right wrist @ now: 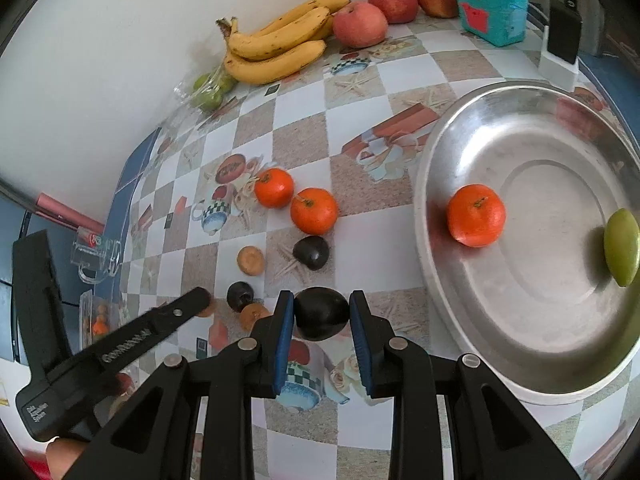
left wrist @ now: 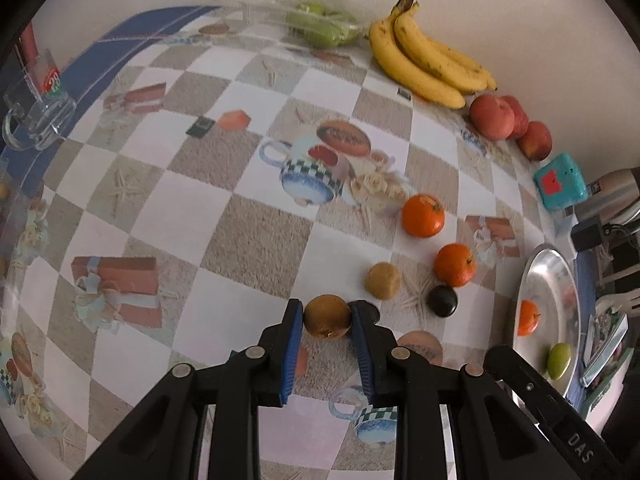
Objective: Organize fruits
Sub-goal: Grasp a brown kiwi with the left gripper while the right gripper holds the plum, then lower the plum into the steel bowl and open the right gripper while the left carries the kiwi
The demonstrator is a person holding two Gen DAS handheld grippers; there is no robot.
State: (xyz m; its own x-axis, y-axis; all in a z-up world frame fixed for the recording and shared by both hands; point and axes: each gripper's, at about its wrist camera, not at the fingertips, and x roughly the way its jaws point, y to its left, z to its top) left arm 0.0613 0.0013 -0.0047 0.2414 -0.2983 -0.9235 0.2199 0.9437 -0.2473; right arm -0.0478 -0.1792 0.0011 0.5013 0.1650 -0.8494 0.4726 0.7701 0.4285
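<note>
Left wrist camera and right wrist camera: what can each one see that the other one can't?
Only the left wrist view shows the brown fruit squeezed between the left tongs.

Only the right wrist view shows the dark fruit between the right tongs, plus the white charger block behind the plate.

Both show the bananas, the red apples, the teal box and the metal plate holding an orange and a green fruit.
</note>
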